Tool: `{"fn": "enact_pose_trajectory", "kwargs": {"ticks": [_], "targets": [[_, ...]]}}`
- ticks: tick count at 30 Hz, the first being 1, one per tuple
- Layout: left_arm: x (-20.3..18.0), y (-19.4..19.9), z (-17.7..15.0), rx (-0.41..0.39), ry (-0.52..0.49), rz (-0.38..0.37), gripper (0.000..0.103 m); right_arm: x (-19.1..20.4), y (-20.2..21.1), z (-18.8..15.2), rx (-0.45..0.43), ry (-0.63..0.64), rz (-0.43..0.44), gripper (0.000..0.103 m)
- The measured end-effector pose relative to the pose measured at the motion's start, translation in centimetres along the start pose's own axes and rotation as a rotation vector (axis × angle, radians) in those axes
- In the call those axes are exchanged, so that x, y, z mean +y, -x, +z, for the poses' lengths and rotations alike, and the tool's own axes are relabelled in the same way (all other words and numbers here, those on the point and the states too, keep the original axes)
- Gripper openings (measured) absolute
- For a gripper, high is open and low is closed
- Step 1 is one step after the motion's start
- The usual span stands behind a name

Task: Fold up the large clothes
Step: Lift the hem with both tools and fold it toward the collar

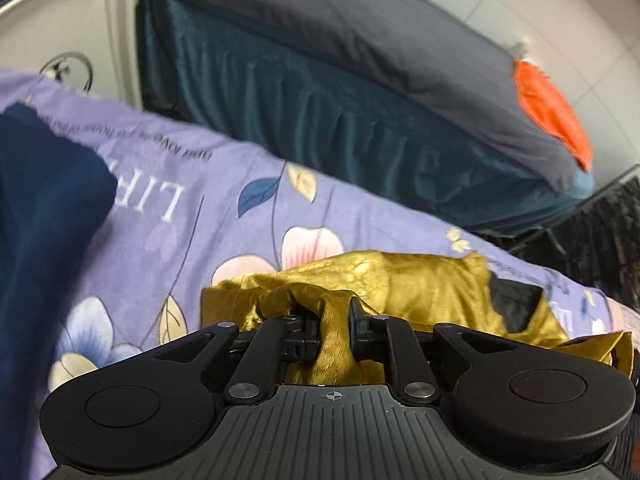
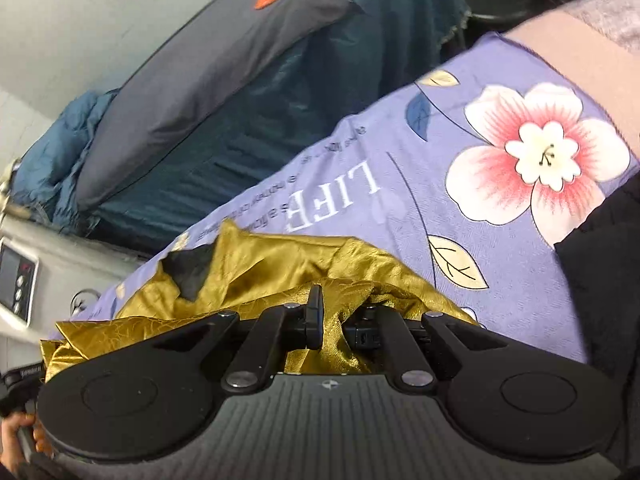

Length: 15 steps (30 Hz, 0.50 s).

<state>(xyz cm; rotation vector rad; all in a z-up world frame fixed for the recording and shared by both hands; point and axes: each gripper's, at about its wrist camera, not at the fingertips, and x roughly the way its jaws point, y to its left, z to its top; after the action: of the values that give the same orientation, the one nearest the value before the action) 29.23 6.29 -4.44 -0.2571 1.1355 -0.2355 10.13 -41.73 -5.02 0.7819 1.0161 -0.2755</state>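
A shiny gold garment (image 1: 404, 280) with a black patch (image 1: 512, 300) lies crumpled on a purple floral bedsheet (image 1: 224, 216). My left gripper (image 1: 334, 316) is shut on a bunched fold of the gold fabric, which runs between the fingers. In the right wrist view the same gold garment (image 2: 272, 272) lies on the sheet (image 2: 400, 208), its black patch (image 2: 192, 270) to the left. My right gripper (image 2: 338, 316) is shut on another bunch of it. The gripped edges are hidden by the fabric.
A dark navy garment (image 1: 44, 216) lies on the sheet at the left. Beyond the bed stands a teal-covered bed or sofa (image 1: 304, 120) with a grey cover (image 1: 360, 40) and an orange cloth (image 1: 552, 116). A white appliance (image 2: 20, 276) stands at the left.
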Motion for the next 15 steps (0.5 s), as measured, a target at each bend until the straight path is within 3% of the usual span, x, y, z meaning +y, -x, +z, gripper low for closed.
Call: {"fn": "enact_pose_trajectory", "kwargs": {"ticks": [6, 10, 12, 15], "targets": [[1.5, -1.0, 0.0, -0.026, 0.141, -0.055, 0.058, -1.0, -2.4, -0.2, -0.012, -0.098, -0.053, 0.008], [1.9, -1.2, 0.7, -0.047, 0.174, -0.083, 0.062, -0.2, -3.0, 0.0, -0.063, -0.055, -0.08, 0.008], [2.6, -1.8, 0.7, -0.031, 0.257, -0.113, 0.082, 0.3, -3.8, 0.1, -0.058, -0.02, -0.113, 0.008], [3.7, -2.0, 0.4, -0.032, 0.363, -0.161, 0.087, 0.5, -5.5, 0.0, -0.014, -0.028, -0.168, 0.008]]}}
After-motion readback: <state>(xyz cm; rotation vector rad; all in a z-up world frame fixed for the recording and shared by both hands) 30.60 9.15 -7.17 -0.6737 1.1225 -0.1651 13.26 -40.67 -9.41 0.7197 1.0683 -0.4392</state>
